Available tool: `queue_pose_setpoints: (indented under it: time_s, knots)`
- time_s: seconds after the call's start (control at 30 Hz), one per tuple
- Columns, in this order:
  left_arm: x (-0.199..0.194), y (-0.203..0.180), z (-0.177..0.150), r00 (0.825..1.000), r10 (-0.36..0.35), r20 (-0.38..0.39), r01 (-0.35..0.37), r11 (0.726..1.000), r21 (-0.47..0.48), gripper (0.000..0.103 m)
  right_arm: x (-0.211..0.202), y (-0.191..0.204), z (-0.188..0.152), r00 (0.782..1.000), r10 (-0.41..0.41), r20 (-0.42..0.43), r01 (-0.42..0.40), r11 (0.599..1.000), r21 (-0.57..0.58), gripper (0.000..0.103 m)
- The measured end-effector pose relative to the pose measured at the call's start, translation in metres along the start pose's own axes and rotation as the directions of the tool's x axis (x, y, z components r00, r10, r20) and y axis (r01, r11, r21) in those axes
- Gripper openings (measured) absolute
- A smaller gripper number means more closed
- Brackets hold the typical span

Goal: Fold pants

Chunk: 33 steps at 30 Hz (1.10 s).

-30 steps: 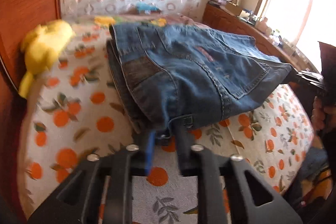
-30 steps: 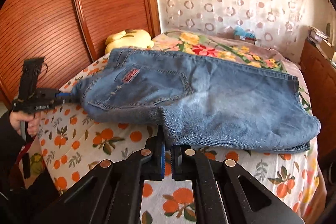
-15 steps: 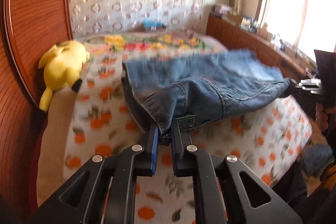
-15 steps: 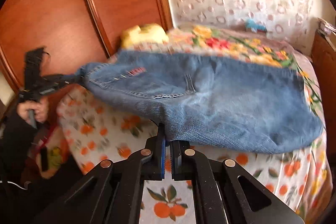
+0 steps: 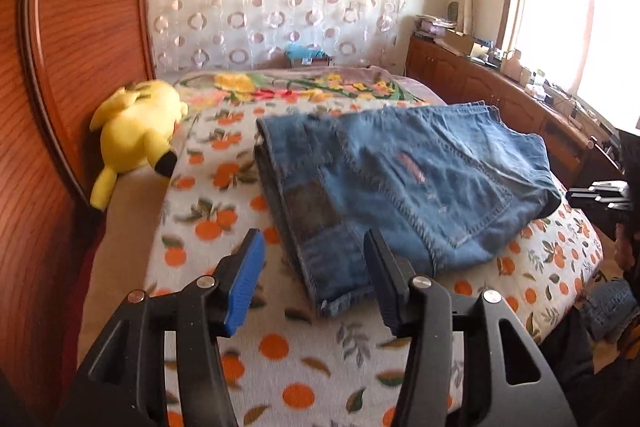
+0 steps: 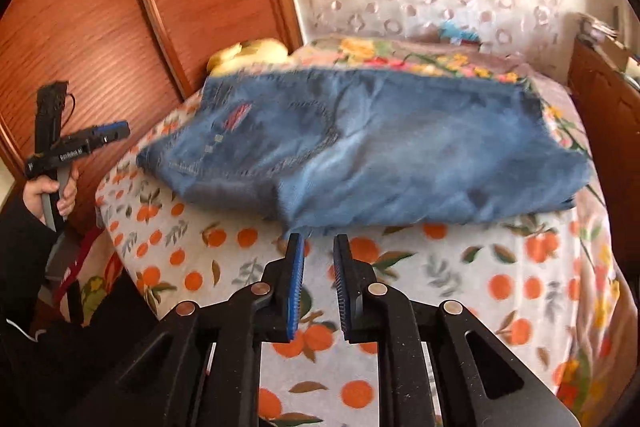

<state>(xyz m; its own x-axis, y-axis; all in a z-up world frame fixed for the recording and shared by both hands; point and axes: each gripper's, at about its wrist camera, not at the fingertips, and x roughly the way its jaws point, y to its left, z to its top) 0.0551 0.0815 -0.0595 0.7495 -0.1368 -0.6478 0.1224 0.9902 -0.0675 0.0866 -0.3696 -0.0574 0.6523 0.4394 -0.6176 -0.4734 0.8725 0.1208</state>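
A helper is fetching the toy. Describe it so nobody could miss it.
Find the bed with the orange-print cover. At its far edge, against the wooden panel, lies the yellow plush toy. It is the only bright yellow thing, apart from the jeans.

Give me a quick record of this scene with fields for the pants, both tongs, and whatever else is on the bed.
pants: folded jeans lying on the orange-print bedspread
left tongs: jaws just opened wide, nothing pinched, jeans corner lies beyond
right tongs: jaws just parted, jeans edge beyond the tips
other: yellow plush toy near the wooden headboard
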Motion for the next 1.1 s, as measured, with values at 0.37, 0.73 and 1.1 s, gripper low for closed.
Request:
queue_pose_setpoints:
  time_s: [0.37, 0.73, 1.1]
  knots:
    - [0.052, -0.014, 0.059, 1.000, -0.011, -0.002, 0.011, 0.996, 0.093, 0.053, 0.014, -0.062, 0.055, 0.986, -0.162, 0.051, 0.162, 0.987, -0.006, 0.045]
    - [0.117, 0.034, 0.088, 0.996, 0.049, -0.071, -0.047, 0.998, 0.031, 0.053, 0.076, -0.163, 0.130, 0.969, -0.241, -0.058, 0.246, 0.965, 0.092, 0.048]
    - [0.158, 0.058, 0.087, 0.994, 0.012, -0.109, -0.015, 1.000, -0.027, 0.053, 0.146, -0.220, 0.179, 0.951, -0.264, -0.163, 0.286, 0.949, 0.131, 0.048]
